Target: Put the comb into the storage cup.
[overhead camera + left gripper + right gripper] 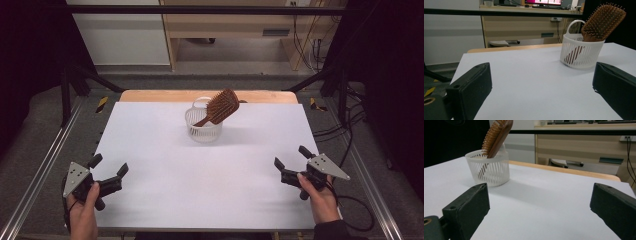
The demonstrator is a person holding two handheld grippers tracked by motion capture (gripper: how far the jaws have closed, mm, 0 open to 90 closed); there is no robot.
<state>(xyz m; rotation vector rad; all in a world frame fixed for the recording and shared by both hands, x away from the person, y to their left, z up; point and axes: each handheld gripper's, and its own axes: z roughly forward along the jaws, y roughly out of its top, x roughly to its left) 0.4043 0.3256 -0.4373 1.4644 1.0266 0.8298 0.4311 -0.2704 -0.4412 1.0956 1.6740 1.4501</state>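
Left tool: jaws spread wide, nothing between them. It sits low over the near left corner of the desk, held by the person's left hand, which comes in from the bottom edge with the forearm running roughly straight up the frame. The jaws point forward and slightly inward toward the desk's centre. A grey three-cornered plate rides on top of it, tilted outward to the left.

Right tool: jaws likewise spread apart, gripping nothing. It is held over the near right corner of the desk by the right hand, with a dark sleeve showing at the wrist. The jaws point forward and inward, mirroring the left side. Its grey plate tilts outward to the right, and a cable trails off past the desk edge.

Both tools are well apart from each other and well apart from the work items.

White slotted basket: stands upright on the far middle part of the desk, its handle loop at the rear. Wooden hairbrush: stands in the basket handle down, the head leaning out over the rim toward the right in the high view. In the left gripper view the bristle face of the brush is turned toward the camera; in the right gripper view the brush shows nearly side-on, its smooth back to the right.

Desk surface: white sheet, with a wooden strip showing along the far edge
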